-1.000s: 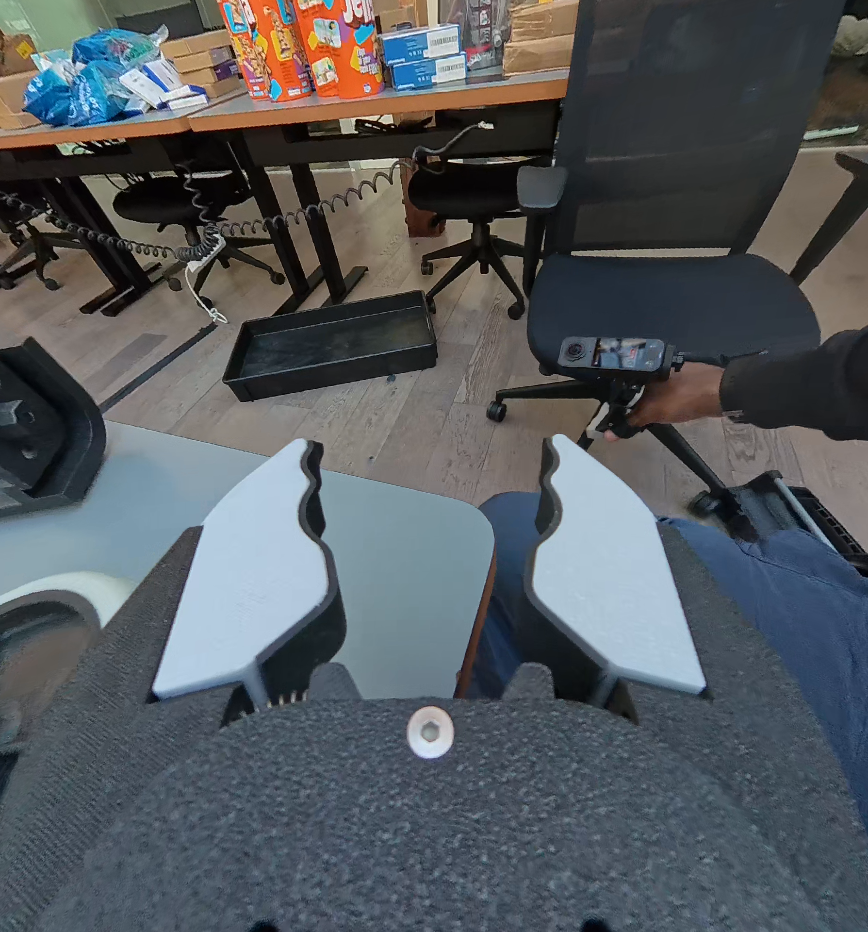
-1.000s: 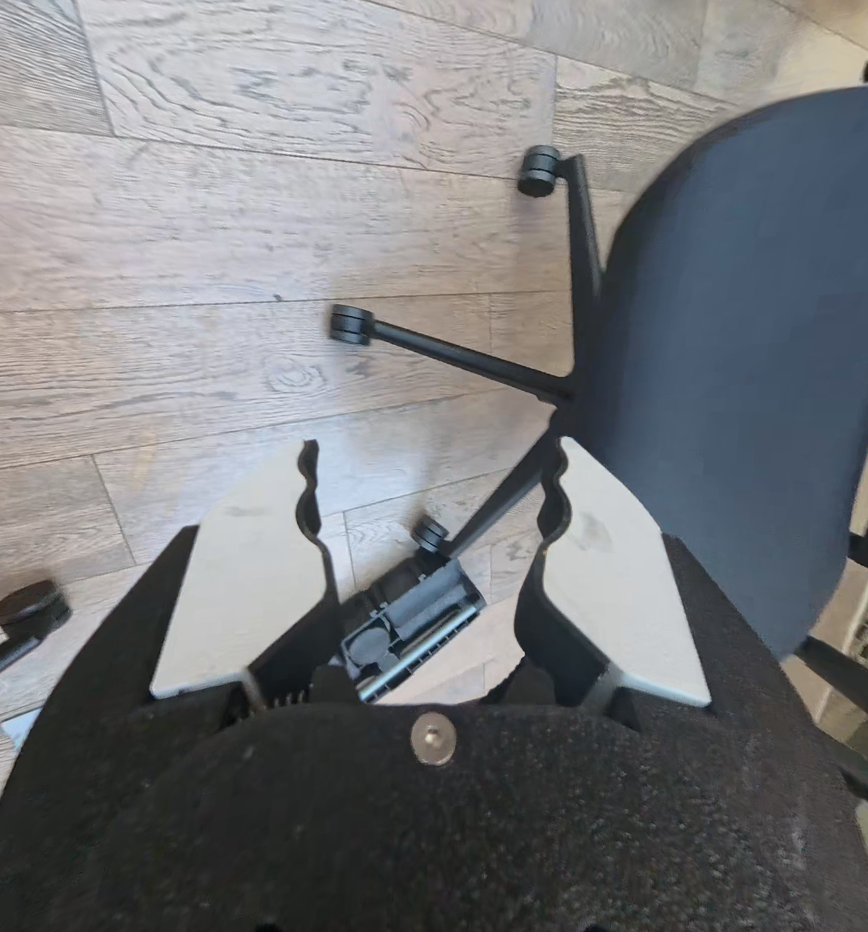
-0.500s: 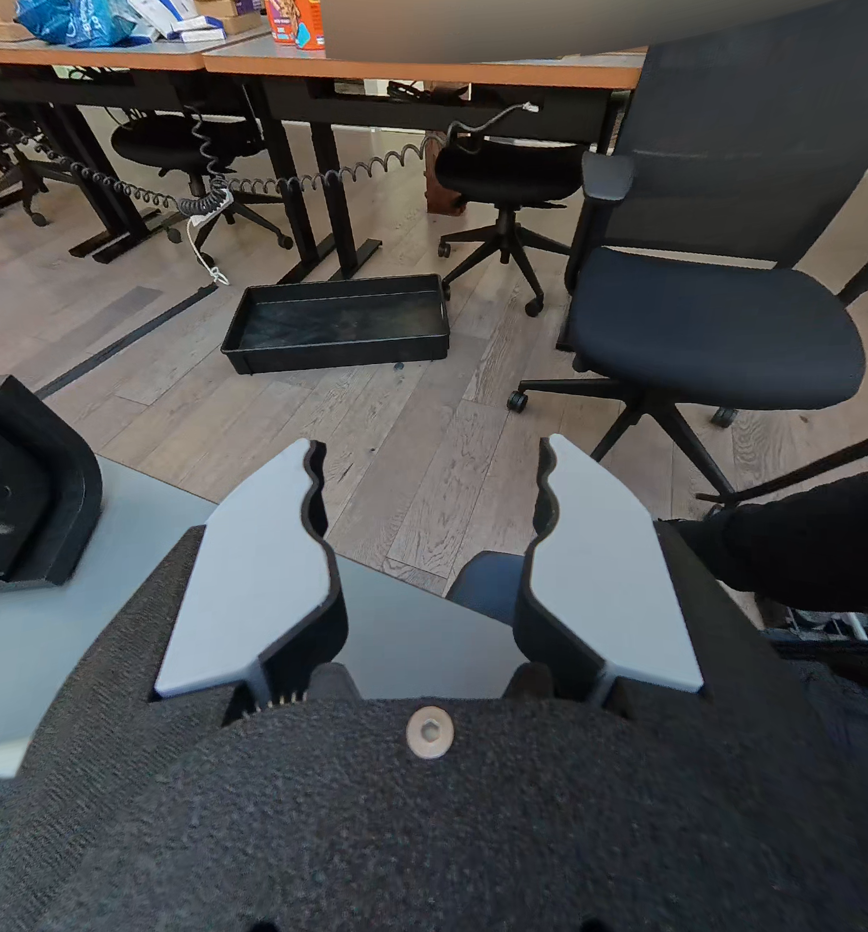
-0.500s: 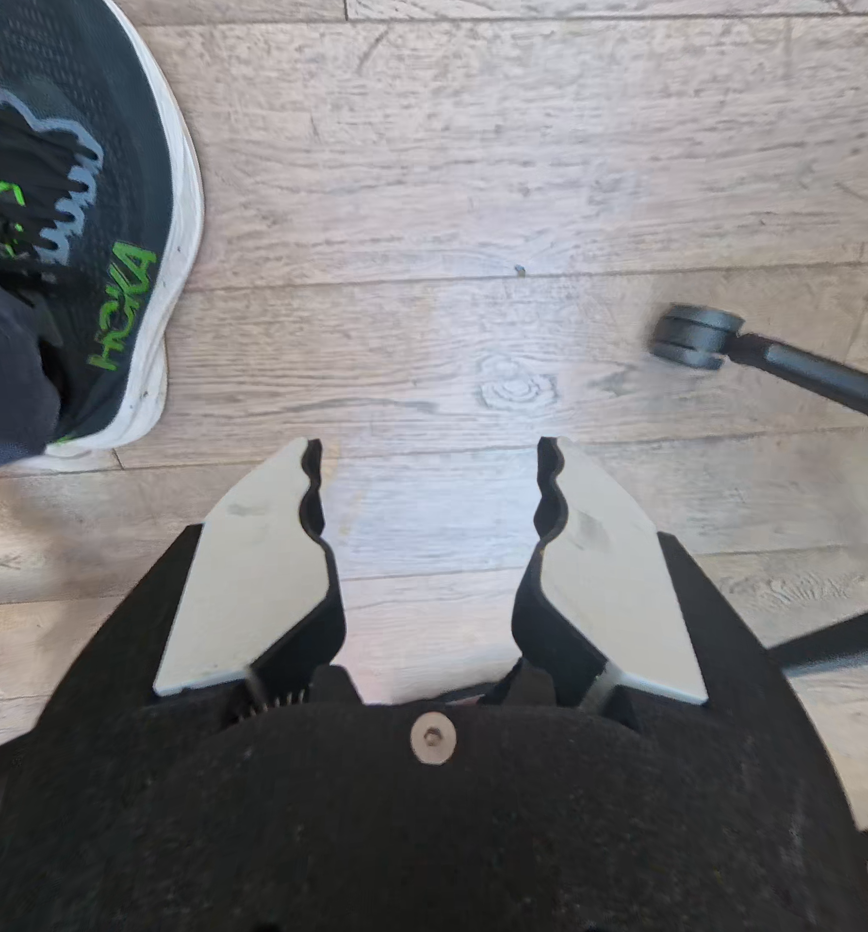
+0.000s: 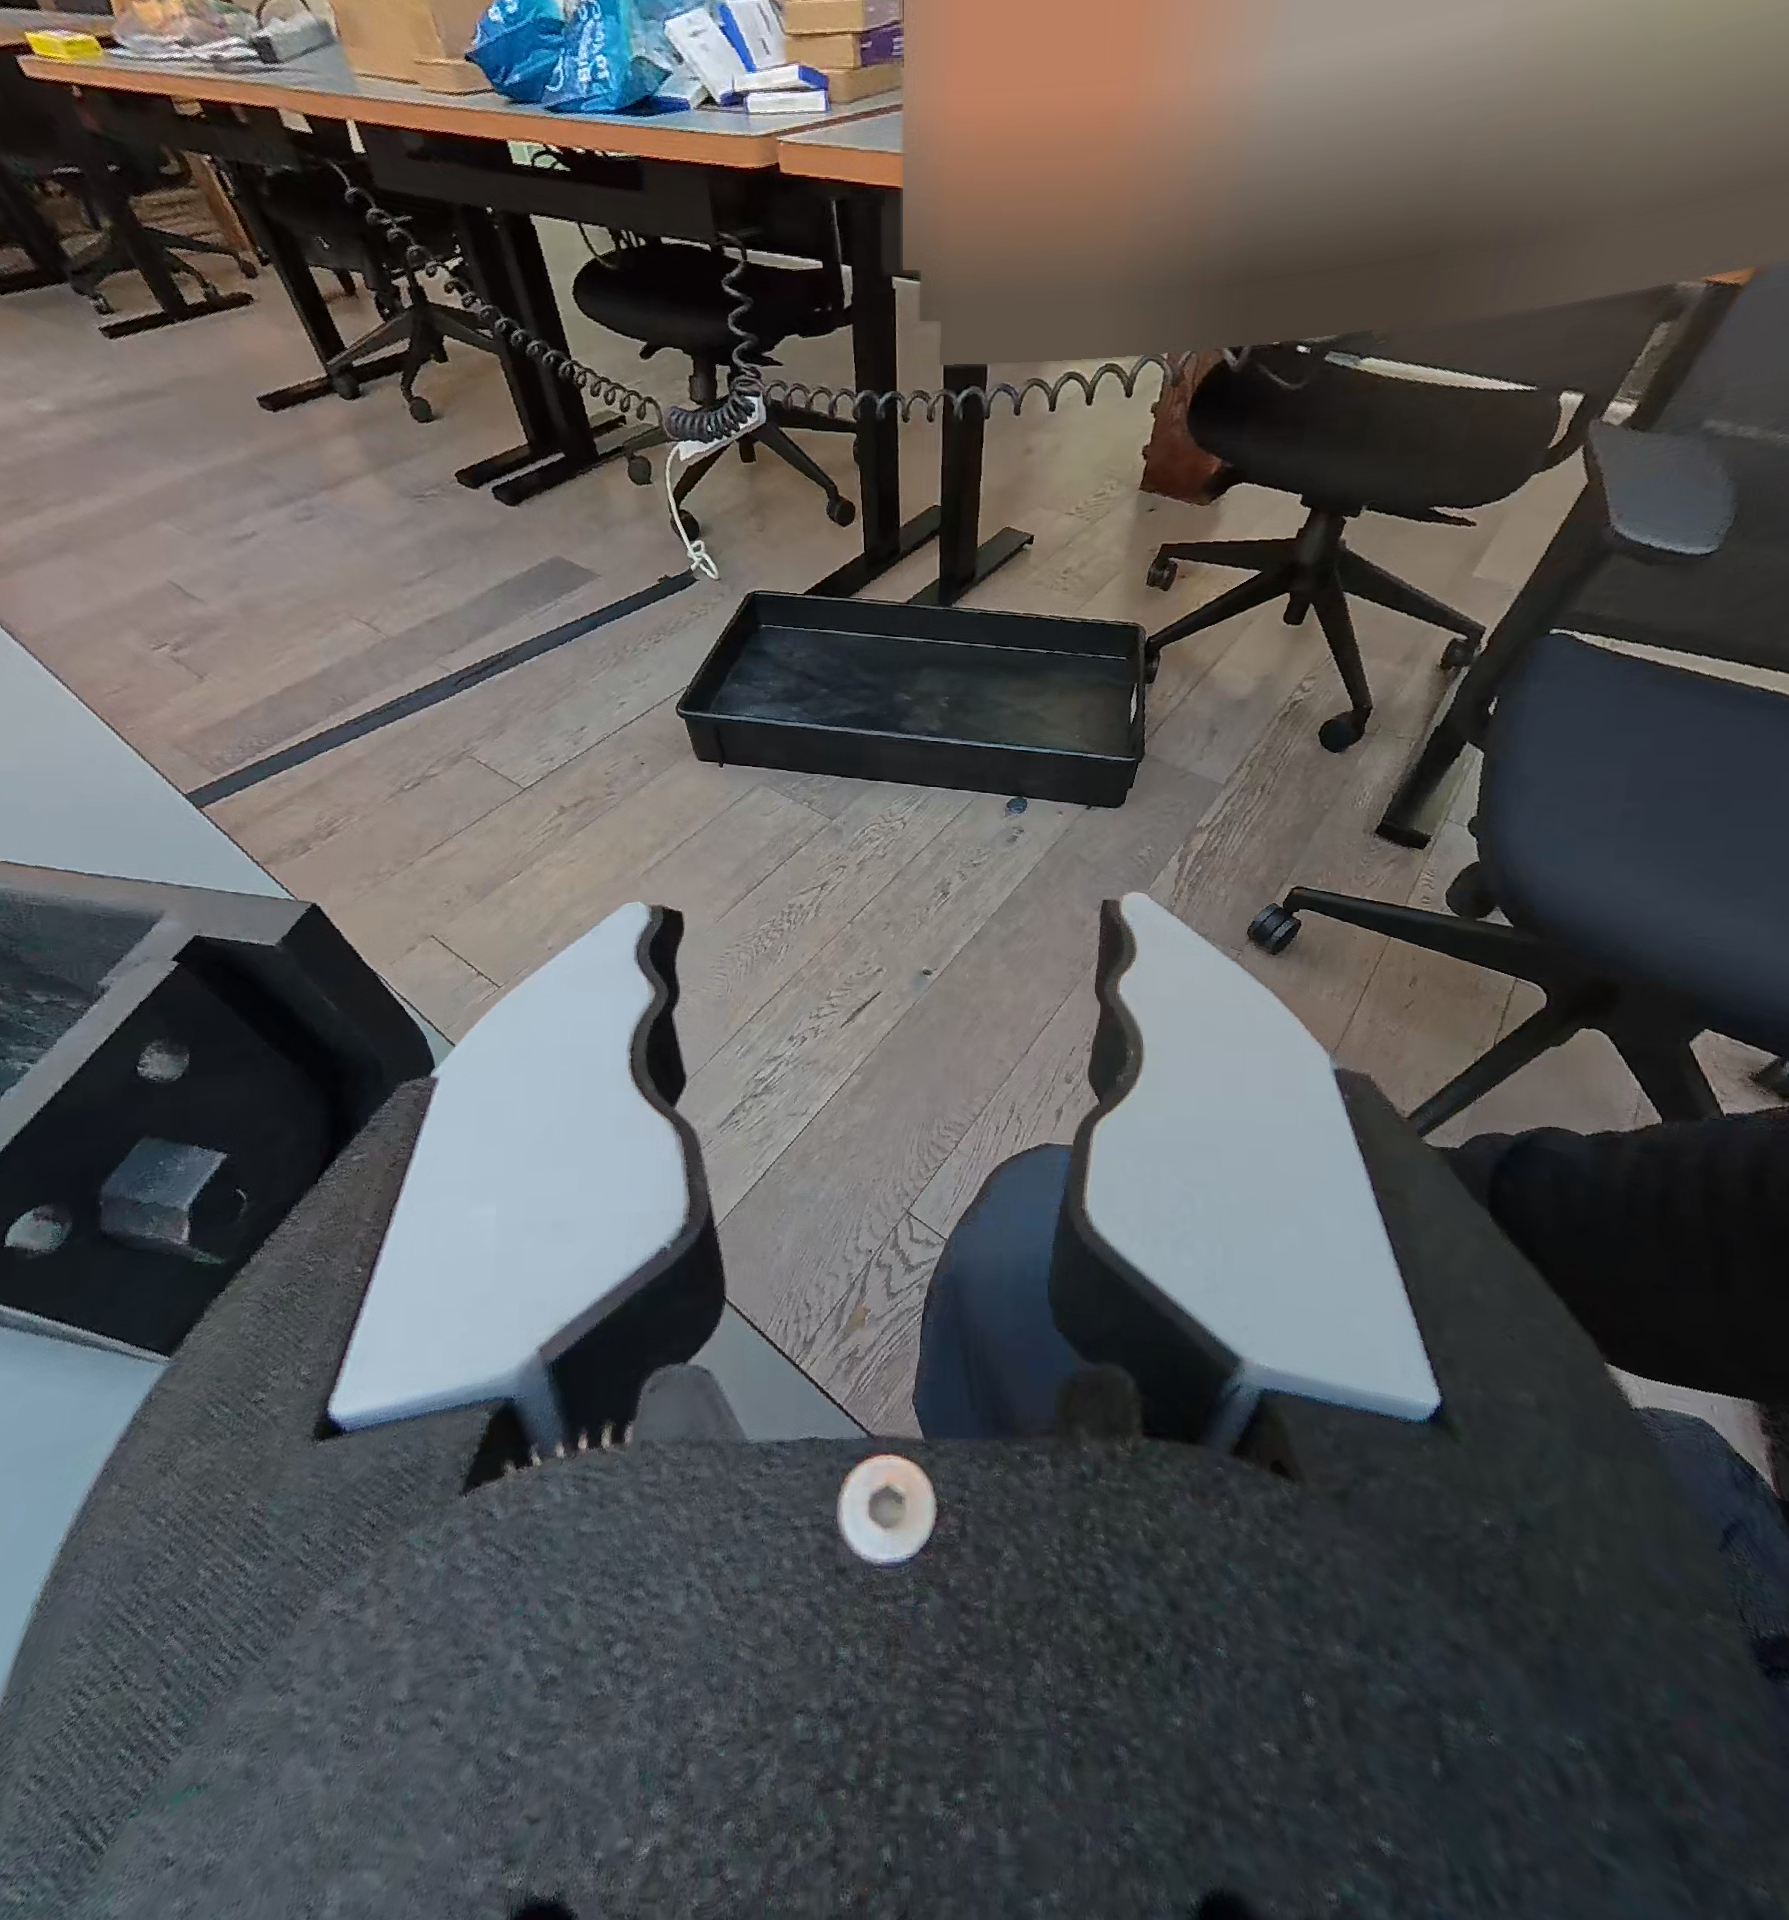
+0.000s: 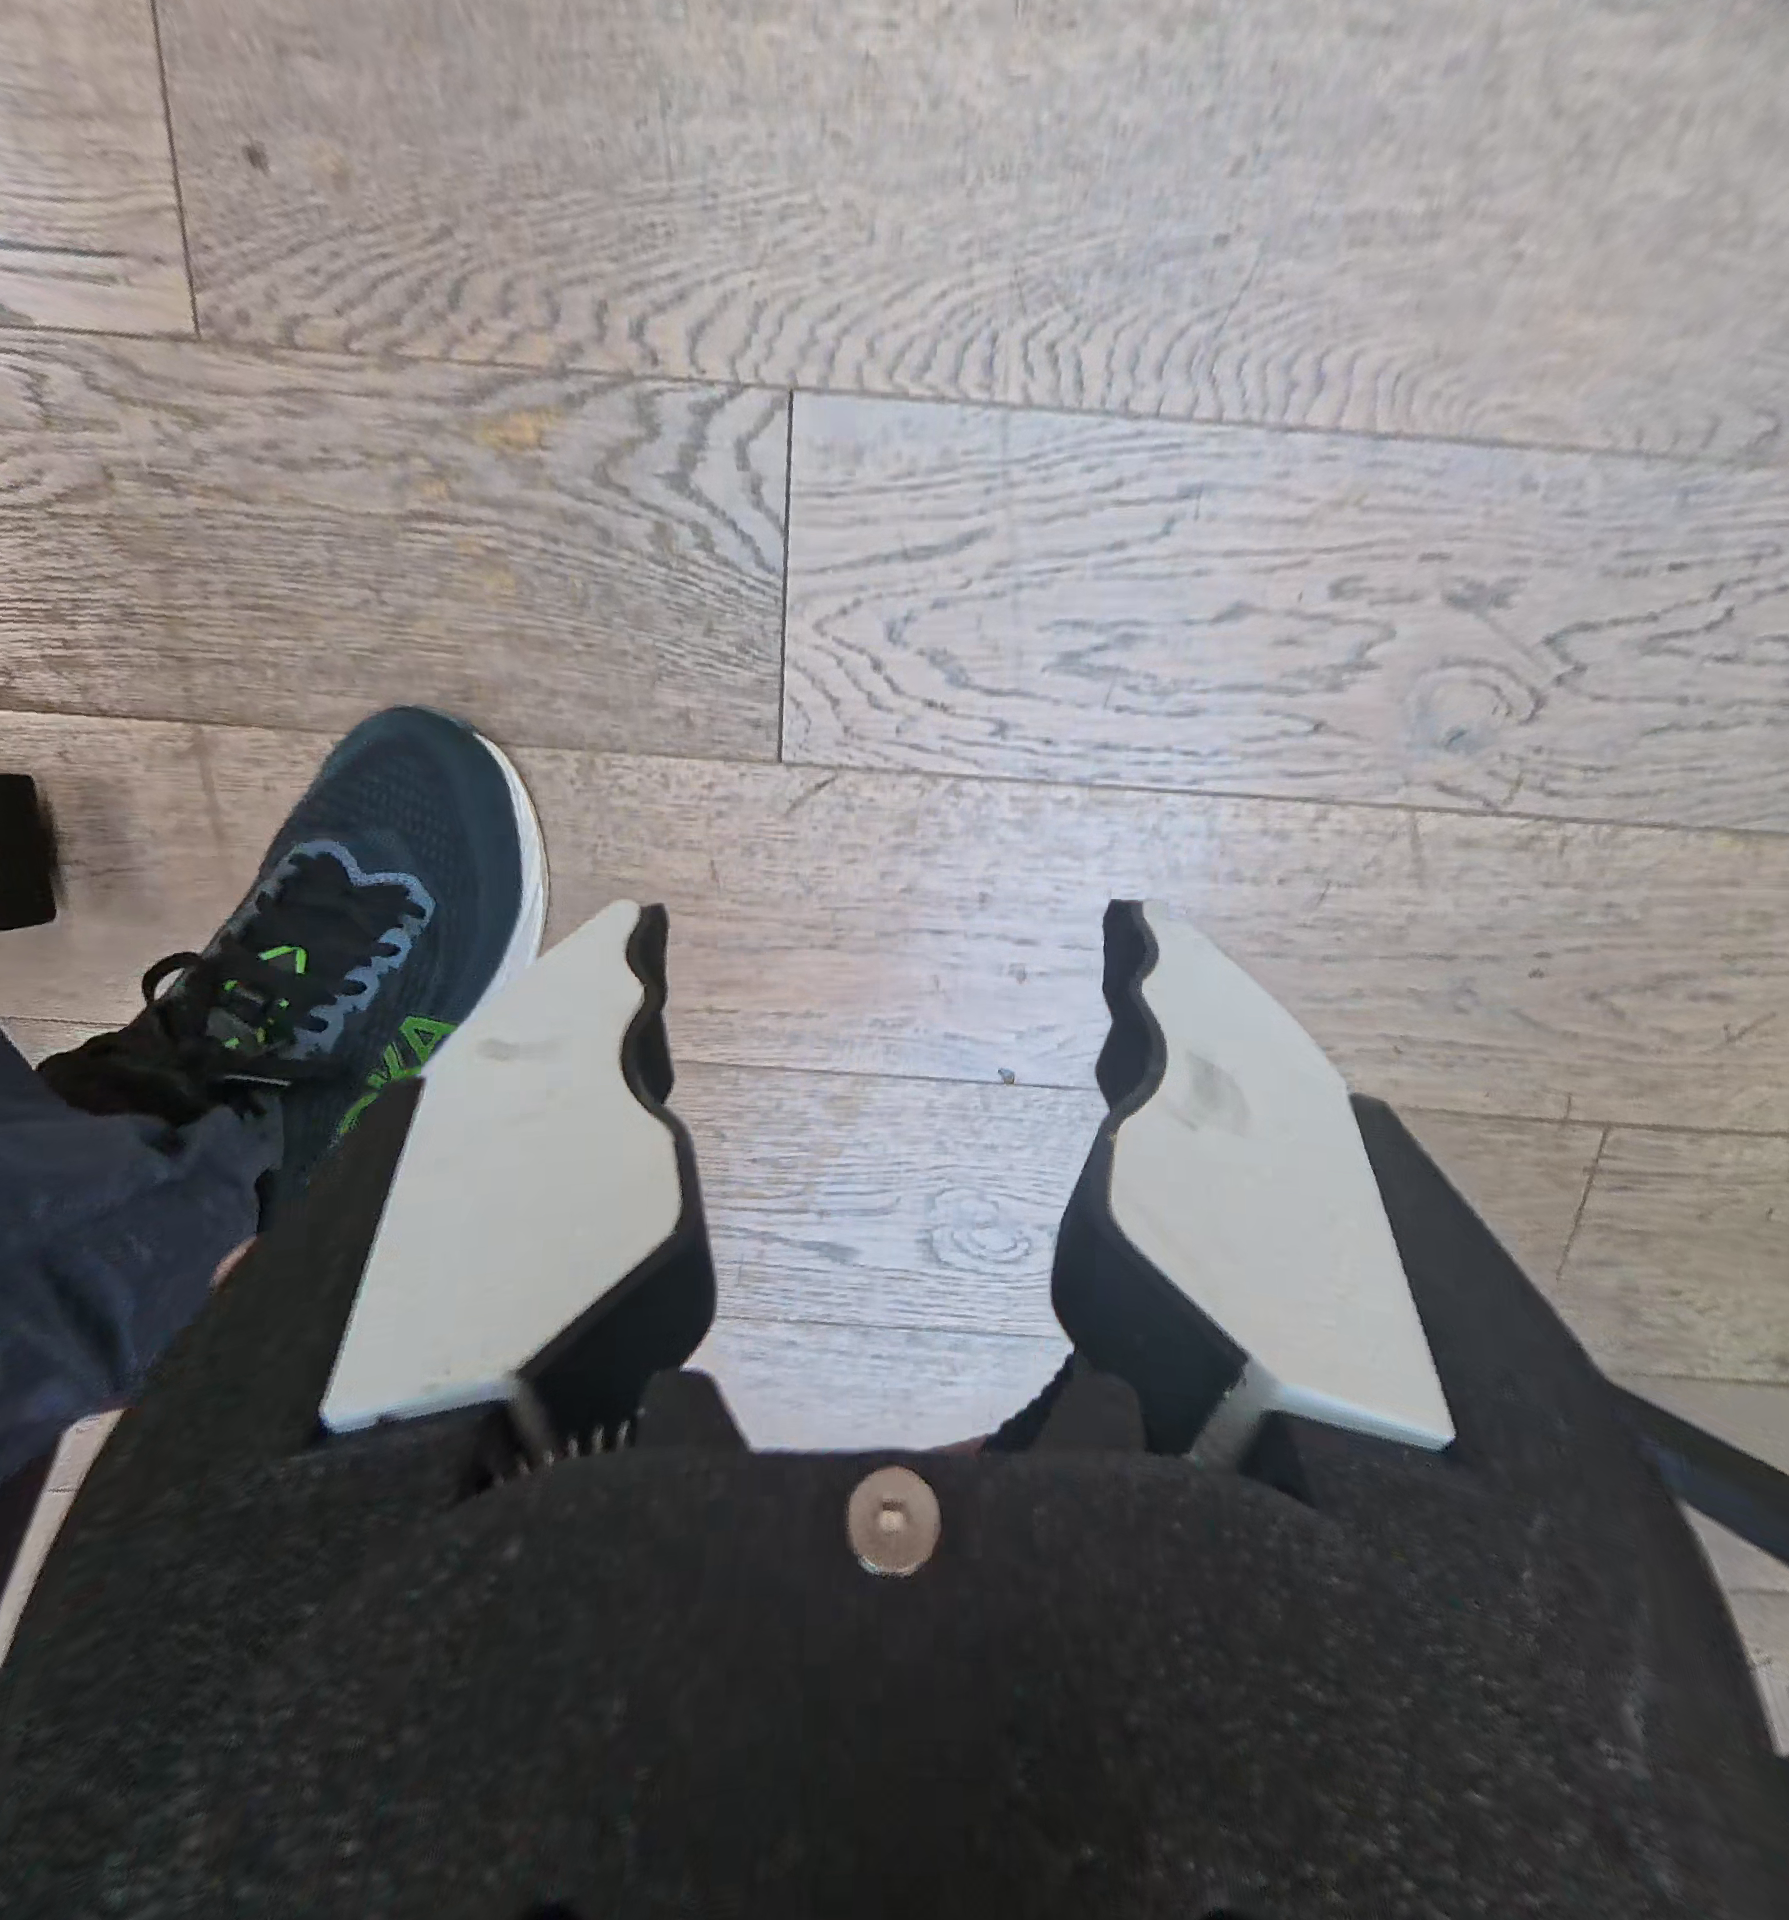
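A: While the left gripper (image 5: 885,920) has its jaws spread wide with nothing between them, what differs from half a second back?

B: It has swung leftward. The black tray (image 5: 921,698) on the wood floor (image 5: 516,582) now lies straight ahead instead of off to the left, and the blue-seated office chair (image 5: 1679,831) has slid to the right edge. The grey tabletop (image 5: 28,748) fills more of the left side, with the black foam block (image 5: 142,1143) just beside the left jaw

A: And the right gripper (image 6: 885,914)?

B: Jaws spread too, holding nothing, pointed down at the floor (image 6: 1181,582). The dark shoe (image 6: 391,914) with green marks has shifted from the upper left corner to just beside the left jaw, and the chair caster seen earlier is gone from view

A: Counts?

B: One tray, one shoe, one coiled cable (image 5: 703,416) strung under the far desks (image 5: 578,156), three office chairs clearly in the left wrist view, one dark sleeve (image 5: 1679,1247) at the right, one blue-trousered knee (image 5: 983,1278) under the jaws
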`<state>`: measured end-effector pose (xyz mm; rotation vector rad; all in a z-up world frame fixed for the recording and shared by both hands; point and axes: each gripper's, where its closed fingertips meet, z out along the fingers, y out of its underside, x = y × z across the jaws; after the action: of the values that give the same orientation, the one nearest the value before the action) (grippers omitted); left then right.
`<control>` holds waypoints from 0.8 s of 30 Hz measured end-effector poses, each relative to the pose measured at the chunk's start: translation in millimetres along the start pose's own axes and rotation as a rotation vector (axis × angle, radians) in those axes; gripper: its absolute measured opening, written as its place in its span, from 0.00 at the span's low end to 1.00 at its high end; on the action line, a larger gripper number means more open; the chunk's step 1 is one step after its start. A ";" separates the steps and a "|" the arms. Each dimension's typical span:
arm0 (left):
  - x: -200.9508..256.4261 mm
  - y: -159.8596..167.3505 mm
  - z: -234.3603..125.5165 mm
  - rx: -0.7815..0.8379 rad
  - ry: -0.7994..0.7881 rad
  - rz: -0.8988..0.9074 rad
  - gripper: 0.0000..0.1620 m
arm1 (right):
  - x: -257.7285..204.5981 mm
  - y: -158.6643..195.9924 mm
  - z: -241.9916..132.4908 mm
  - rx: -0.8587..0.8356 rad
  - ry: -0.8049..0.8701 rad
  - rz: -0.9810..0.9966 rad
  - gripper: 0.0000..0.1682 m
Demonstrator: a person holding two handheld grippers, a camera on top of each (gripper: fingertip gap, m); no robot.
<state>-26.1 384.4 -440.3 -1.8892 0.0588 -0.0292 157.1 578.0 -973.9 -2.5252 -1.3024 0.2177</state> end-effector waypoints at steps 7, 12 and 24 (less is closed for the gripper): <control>-2.9 3.8 4.5 -0.031 -0.057 0.026 0.48 | 0.4 -59.0 4.9 0.012 -0.019 -0.068 0.48; -5.3 -3.6 -1.9 0.039 -0.091 0.037 0.48 | -16.4 -108.3 -11.8 0.056 -0.036 -0.054 0.46; -9.5 -25.1 -27.2 0.255 -0.237 0.122 0.46 | -42.6 -229.6 -59.9 0.010 -0.026 -0.353 0.43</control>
<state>-36.3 367.0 -407.9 -1.6199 0.0068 0.2593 -28.8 658.1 -842.9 -2.2400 -1.7208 0.1794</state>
